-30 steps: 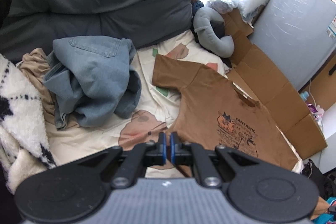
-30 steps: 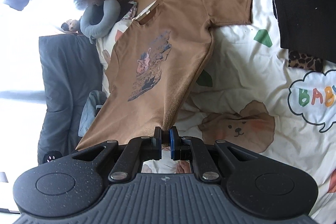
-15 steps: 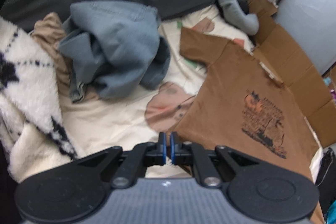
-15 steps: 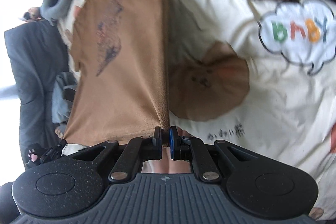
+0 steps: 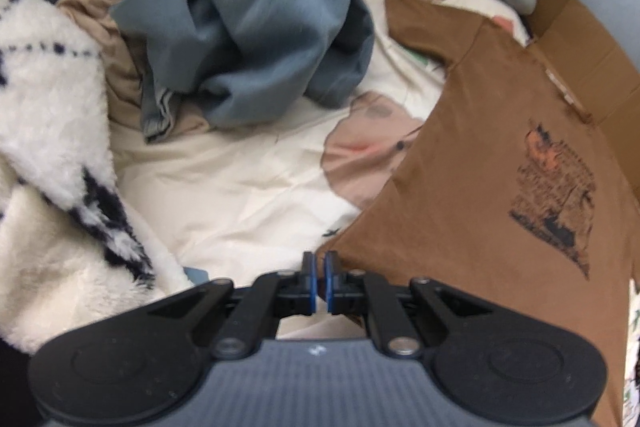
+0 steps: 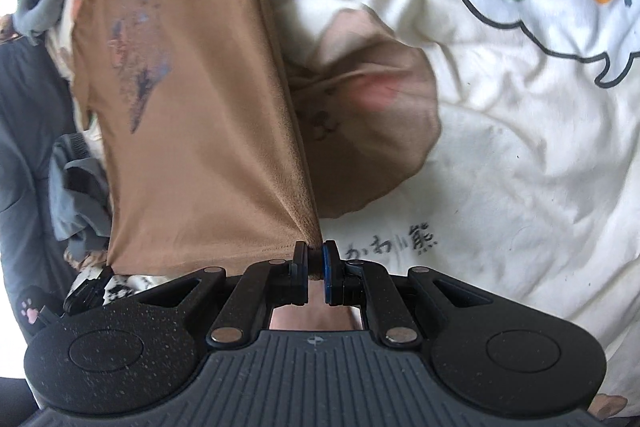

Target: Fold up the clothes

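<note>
Daylight fills both views, soft and even, with only faint shadows in the creases of the cream bedsheet [image 6: 500, 155]. In the left wrist view the top right corner is blown out to white glare, and the right wrist view burns out along its left edge. Both pictures carry motion blur: the print on the brown T-shirt [image 5: 480, 195] is smeared, the fluffy white blanket [image 5: 52, 131] lacks fine detail, and the coloured letters on the sheet are soft. Each gripper body in the foreground stays sharp. Fisheye distortion bends straight lines toward the edges, and the corners darken to black vignetting.
</note>
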Available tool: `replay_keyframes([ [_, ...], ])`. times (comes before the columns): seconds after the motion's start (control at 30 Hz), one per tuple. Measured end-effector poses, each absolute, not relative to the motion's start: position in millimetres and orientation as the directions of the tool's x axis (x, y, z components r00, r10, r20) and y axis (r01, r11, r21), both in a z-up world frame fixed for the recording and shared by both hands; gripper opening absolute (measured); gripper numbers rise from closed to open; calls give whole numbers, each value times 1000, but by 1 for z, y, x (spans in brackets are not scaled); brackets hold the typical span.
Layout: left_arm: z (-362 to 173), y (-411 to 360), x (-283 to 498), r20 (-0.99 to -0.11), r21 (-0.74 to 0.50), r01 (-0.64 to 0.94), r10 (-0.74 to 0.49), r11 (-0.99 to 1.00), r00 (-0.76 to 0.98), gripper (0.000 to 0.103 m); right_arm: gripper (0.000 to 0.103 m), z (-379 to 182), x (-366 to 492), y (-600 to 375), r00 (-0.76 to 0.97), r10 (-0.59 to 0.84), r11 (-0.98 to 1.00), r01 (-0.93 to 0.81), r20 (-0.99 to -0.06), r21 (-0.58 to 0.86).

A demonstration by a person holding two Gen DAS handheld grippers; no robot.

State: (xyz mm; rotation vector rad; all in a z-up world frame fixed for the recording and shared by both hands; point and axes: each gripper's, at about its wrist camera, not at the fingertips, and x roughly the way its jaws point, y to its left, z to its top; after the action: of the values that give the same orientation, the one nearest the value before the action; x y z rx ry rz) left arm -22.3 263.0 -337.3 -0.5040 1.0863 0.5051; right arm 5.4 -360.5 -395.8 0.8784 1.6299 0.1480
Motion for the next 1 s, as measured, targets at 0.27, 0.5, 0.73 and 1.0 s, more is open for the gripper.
replay_keyframes([
  [0.27, -384, 267, -21, -948, -86, -644, 136, 761, 287, 4, 5, -439, -2, -356, -45, 603, 697, 514, -796, 499],
  [0.5, -420, 271, -19, -970, -54, -656, 116, 753, 213, 6, 6, -463, -5, -358, -55, 592, 675, 579, -804, 458],
  [0.73, -397, 272, -16, -968, -35, -643, 135, 765, 213, 9, 21, -447, -6, -366, 15, 597, 645, 586, -802, 491],
  [1.0, -357, 272, -22, -947, -83, -657, 145, 750, 286, 10, 24, -416, 2, -381, 135, 581, 650, 517, -803, 557],
])
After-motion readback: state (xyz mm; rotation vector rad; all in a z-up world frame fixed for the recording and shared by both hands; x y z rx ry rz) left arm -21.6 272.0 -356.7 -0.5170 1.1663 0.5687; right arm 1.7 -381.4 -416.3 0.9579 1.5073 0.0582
